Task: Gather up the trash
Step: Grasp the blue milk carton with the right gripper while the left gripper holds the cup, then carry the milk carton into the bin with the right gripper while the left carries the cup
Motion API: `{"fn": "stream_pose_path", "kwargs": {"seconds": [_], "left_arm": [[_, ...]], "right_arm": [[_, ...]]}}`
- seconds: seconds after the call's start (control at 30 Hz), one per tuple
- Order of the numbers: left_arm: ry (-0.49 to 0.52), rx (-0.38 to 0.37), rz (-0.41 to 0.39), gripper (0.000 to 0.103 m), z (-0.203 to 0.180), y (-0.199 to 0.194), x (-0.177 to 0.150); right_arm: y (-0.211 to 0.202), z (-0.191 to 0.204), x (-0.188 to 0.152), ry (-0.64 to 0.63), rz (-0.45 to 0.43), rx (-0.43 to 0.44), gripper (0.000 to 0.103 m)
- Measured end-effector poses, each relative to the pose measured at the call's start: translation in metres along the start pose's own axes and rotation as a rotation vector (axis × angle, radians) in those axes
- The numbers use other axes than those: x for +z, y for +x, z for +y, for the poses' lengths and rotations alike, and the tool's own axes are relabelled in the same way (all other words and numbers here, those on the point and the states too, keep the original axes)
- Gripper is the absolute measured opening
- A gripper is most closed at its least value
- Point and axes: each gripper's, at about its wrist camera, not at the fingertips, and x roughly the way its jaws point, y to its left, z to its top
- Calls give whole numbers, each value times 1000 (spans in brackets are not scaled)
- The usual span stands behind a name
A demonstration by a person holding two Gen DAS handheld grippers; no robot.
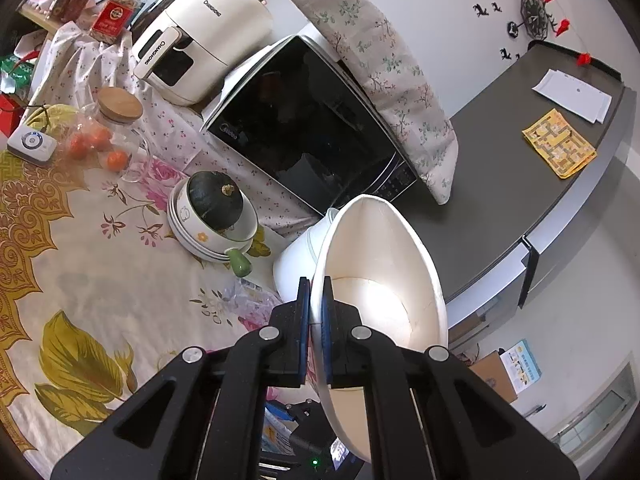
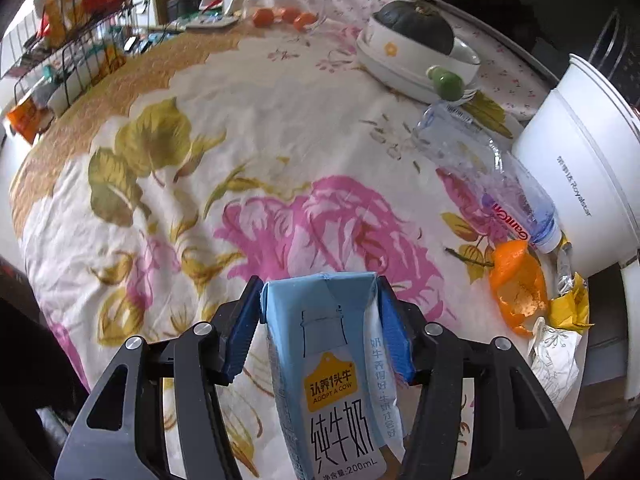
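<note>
Milk carton (image 2: 332,364) clamped between right gripper (image 2: 320,320) pads, plastic bottle (image 2: 480,168) and orange peel (image 2: 518,284) to its right, left gripper (image 1: 316,320) pinching paper bowl (image 1: 380,280) rim.

The left claw (image 1: 316,312) is clamped tight on the rim of a white paper bowl (image 1: 384,272), held nearly level. The right claw (image 2: 318,320) tilts steeply downward, its blue pads pressing a milk carton (image 2: 332,368).

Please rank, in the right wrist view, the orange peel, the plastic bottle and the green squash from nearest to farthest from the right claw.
From the right claw:
1. Orange peel, on the cloth to its right.
2. Plastic bottle, lying farther right and beyond the peel.
3. Green squash, in the bowl at the table's far side.
</note>
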Motion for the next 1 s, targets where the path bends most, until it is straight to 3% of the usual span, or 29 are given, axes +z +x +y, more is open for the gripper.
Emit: {"fn": "stream_pose_path", "kwargs": {"seconds": [0.27,0.5,0.67,1.0], "left_arm": [[-8,-2,-17,5,-1,-6,1],[-8,-17,-39,5,-7,-18,2],[14,-30,-56,5,-18,-30,-1],[125,-56,-34,5,-52,-51,-25]], "right_arm": [[-22,-9,9,105,-101,-100,53],[-63,-18,8,284,-234,-223,53],[-97,-15,-9,390,-305,-353,53],[-161,-3,-78,540,-334,-485,53]]}}
